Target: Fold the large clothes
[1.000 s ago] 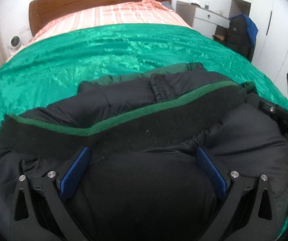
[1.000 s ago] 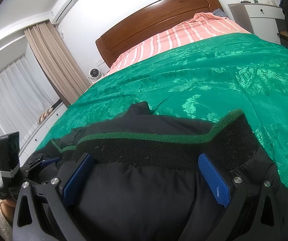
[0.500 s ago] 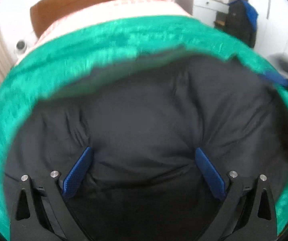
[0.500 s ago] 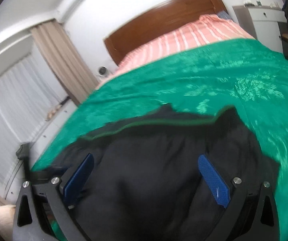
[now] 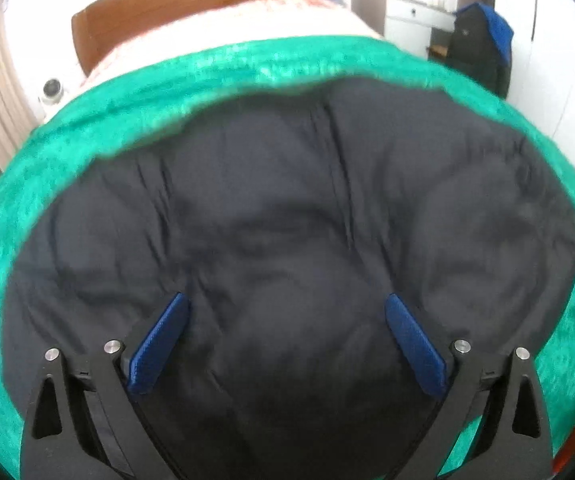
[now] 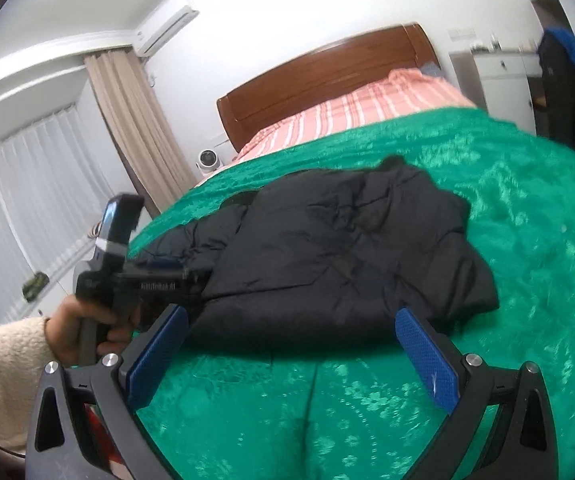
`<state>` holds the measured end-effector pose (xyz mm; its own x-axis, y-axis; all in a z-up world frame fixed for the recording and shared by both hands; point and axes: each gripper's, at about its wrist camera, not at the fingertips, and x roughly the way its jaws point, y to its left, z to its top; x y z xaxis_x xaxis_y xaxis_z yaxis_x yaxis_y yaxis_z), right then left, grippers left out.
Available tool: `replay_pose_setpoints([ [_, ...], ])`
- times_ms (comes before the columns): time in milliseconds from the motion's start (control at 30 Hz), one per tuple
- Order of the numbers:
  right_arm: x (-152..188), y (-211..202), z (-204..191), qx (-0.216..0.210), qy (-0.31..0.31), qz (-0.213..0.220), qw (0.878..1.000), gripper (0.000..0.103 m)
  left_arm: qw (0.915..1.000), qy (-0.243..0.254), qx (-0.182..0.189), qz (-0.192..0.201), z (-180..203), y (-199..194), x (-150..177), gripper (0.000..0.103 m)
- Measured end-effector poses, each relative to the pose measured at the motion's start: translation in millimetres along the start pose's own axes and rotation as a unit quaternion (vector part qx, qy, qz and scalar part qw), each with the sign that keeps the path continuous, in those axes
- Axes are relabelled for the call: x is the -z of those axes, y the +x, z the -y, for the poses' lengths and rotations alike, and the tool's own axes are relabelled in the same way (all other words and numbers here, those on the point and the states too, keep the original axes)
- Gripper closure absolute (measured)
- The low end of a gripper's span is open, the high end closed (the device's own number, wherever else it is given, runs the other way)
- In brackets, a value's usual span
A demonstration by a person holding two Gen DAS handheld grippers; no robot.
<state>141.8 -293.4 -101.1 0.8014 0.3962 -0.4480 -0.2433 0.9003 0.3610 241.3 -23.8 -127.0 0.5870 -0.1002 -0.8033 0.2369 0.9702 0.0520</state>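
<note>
black puffer jacket (image 6: 339, 248) lies folded in a bundle on the green bedspread (image 6: 527, 208), on the part of the bed away from the wooden headboard (image 6: 319, 76). in the right wrist view its long axis runs across the bed, roughly parallel to the headboard, one end toward the curtain (image 6: 135, 128) side of the headboard, the other toward the dresser (image 6: 499, 76) side. top surface quilted and wrinkled, a small dark point sticks up on the edge nearest the headboard.

left tool (image 5: 287, 340) wide open, blue pads (image 5: 159, 348) spread apart over the jacket, nothing pinched between them; jacket fills most of that view, blurred, a seam running toward the headboard. in the right wrist view the left tool (image 6: 191, 276) sits at the jacket's curtain-side end, touching or just beside the fabric, can't tell which, held by a hand (image 6: 87, 328) in a cream sleeve.

right tool (image 6: 291, 344) wide open too, empty, hovering over bare bedspread on the side of the jacket away from the headboard, pads (image 6: 427, 360) not touching the jacket.

striped pink sheet (image 6: 351, 116) just below the headboard, small white fan (image 6: 208, 159) beside it, dark coat (image 5: 479, 52) hanging off to the dresser side.
</note>
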Motion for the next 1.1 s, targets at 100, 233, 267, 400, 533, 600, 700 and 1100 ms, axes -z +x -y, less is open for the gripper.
replay_pose_setpoints([
  [100,4.3,7.2,3.7,0.005,-0.001,-0.003,1.0,0.001,0.9996,0.009,-0.022,0.017,9.1,14.6,17.7,0.001],
  [233,9.7,12.8,12.8,0.007,0.0,-0.014,1.0,0.001,0.9995,0.005,-0.025,0.017,12.0,13.5,17.1,0.002],
  [267,9.4,10.7,13.5,0.009,-0.001,-0.011,1.0,0.001,0.9998,0.0,-0.019,0.008,10.3,6.3,16.1,0.003],
  [400,6.1,-2.2,20.3,0.013,0.006,0.01,1.0,0.001,0.9999,0.009,-0.006,0.012,18.5,-27.4,30.6,0.007],
  [533,6.5,5.2,36.4,0.015,0.046,0.002,0.999,0.001,0.999,0.032,-0.029,0.013,29.7,-11.3,48.9,0.003],
  [600,6.7,7.1,45.8,0.024,0.067,0.0,0.997,0.001,0.9994,0.018,-0.028,0.011,30.4,-6.3,47.8,0.001],
  [700,6.5,0.9,67.1,0.042,0.11,0.003,0.993,0.001,0.9992,0.024,-0.028,-0.011,34.0,-14.3,42.5,0.003],
  [1100,-19.9,76.6,133.3,-0.061,0.296,-0.056,0.952,0.004,0.9832,0.141,0.111,0.032,108.8,-17.0,56.6,0.001],
])
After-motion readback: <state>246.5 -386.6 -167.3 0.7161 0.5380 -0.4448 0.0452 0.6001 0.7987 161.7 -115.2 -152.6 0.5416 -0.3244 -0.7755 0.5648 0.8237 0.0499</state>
